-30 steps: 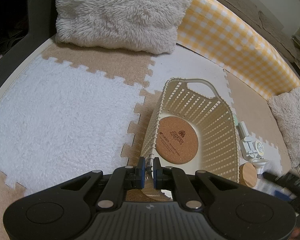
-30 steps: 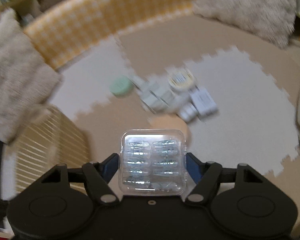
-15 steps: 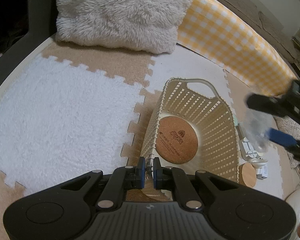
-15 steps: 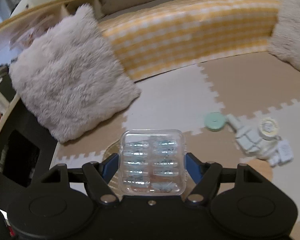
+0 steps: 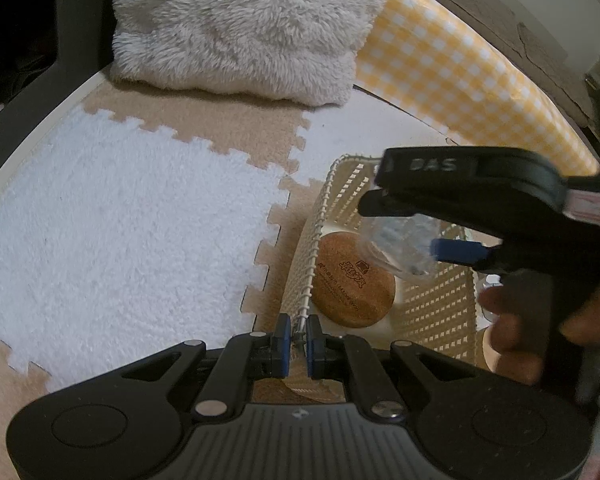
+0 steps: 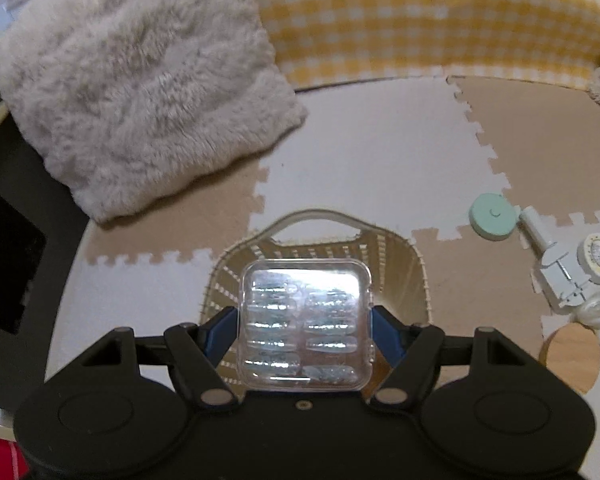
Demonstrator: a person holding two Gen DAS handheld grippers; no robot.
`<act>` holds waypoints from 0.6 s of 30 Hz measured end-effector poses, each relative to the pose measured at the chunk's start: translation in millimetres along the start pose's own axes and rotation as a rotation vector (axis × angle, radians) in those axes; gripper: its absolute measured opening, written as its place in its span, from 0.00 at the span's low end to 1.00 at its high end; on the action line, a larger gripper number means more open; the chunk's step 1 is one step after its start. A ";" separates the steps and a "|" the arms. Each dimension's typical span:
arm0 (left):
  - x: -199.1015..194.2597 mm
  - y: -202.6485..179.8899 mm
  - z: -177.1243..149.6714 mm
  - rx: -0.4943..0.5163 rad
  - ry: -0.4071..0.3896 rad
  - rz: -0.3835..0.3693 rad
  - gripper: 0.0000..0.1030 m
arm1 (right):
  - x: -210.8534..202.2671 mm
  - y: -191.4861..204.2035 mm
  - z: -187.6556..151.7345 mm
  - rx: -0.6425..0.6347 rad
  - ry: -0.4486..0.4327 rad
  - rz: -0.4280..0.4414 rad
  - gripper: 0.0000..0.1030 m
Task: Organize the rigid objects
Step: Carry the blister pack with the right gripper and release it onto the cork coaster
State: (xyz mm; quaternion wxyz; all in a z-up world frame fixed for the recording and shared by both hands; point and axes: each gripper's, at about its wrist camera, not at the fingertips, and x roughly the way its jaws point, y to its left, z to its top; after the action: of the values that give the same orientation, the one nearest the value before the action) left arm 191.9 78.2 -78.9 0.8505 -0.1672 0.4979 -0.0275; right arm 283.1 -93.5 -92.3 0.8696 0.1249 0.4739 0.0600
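A cream slatted basket (image 5: 436,304) stands on the foam mat, with a round cork coaster (image 5: 354,280) on its floor. My left gripper (image 5: 298,334) is shut on the basket's near rim. My right gripper (image 6: 304,322) is shut on a clear plastic case (image 6: 305,320) with small glossy pieces inside. It holds the case above the open basket (image 6: 418,276). In the left wrist view the right gripper (image 5: 416,236) and the case (image 5: 400,246) hang over the basket's middle.
A green disc (image 6: 493,222), white plastic parts (image 6: 556,268), a small round tin (image 6: 598,254) and a wooden disc (image 6: 571,356) lie on the mat right of the basket. A fluffy cushion (image 6: 140,80) and a yellow checked bolster (image 6: 420,20) lie behind.
My right gripper has carried the clear case leftward from the pile of objects to above the basket. My left gripper has stayed on the basket rim.
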 end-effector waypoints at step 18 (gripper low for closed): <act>0.5 2.0 0.5 -0.012 0.009 -0.013 0.07 | 30.3 16.5 0.4 -0.066 0.004 -0.048 0.77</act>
State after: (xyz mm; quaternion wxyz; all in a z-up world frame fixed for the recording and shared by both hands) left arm 192.4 80.1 -79.7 0.8472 -0.1753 0.5005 -0.0309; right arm 300.1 -70.9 -112.1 0.8736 0.0846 0.4761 0.0547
